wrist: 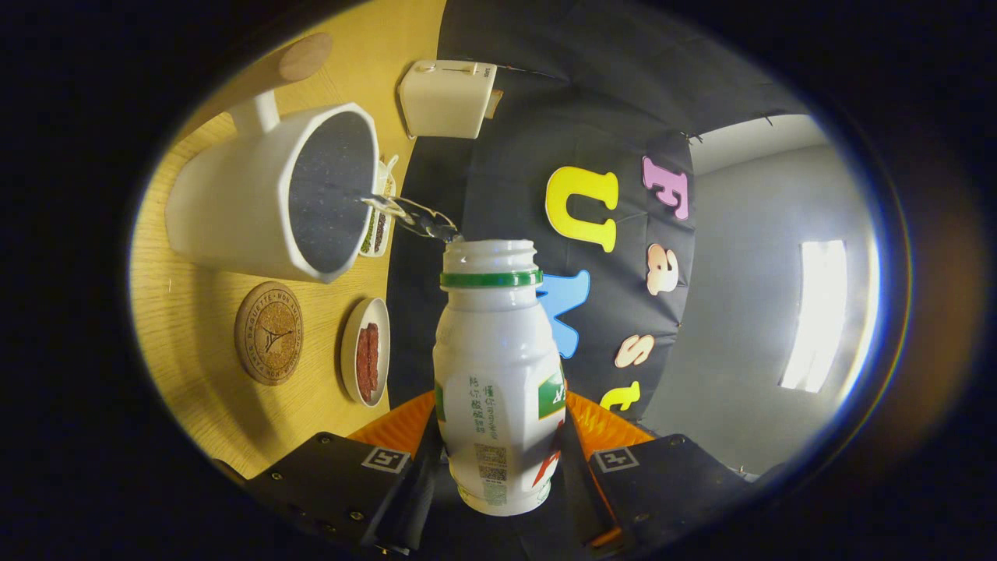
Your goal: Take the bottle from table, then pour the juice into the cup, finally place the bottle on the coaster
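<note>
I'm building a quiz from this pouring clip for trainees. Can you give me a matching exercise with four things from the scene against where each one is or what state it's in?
Things:
1. bottle
2. cup
3. coaster
4. small dish

Places or states:
A. lies bare on the table, beside the cup
B. clamped between the fingers of the gripper, cap off, tipped
C. holds something dark red, next to the coaster
D. takes a clear stream from the bottle's mouth

Pairs: 1-B, 2-D, 3-A, 4-C
</note>
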`<state>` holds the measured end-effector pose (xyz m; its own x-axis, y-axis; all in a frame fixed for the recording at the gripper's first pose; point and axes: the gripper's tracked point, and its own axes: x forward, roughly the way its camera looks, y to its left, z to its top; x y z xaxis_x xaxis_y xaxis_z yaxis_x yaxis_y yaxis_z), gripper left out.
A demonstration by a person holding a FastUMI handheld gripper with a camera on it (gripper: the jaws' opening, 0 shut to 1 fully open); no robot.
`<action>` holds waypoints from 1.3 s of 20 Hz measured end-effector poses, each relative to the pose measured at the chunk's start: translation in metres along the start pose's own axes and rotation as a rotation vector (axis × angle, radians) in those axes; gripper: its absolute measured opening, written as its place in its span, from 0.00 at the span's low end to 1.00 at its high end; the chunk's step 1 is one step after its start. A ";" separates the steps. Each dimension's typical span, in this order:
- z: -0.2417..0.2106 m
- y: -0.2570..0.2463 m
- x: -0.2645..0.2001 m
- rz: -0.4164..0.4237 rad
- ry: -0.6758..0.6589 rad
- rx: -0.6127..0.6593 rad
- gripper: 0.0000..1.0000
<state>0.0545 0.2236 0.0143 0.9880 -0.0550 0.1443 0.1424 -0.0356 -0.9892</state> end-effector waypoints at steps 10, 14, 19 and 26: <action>-0.005 -0.011 0.000 -0.024 0.002 -0.030 0.71; -0.006 -0.014 -0.001 -0.030 -0.001 -0.041 0.71; -0.006 -0.020 0.000 -0.042 -0.003 -0.054 0.71; -0.005 -0.027 0.001 -0.055 -0.011 -0.075 0.71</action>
<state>0.0517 0.2192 0.0413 0.9794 -0.0401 0.1977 0.1922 -0.1127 -0.9749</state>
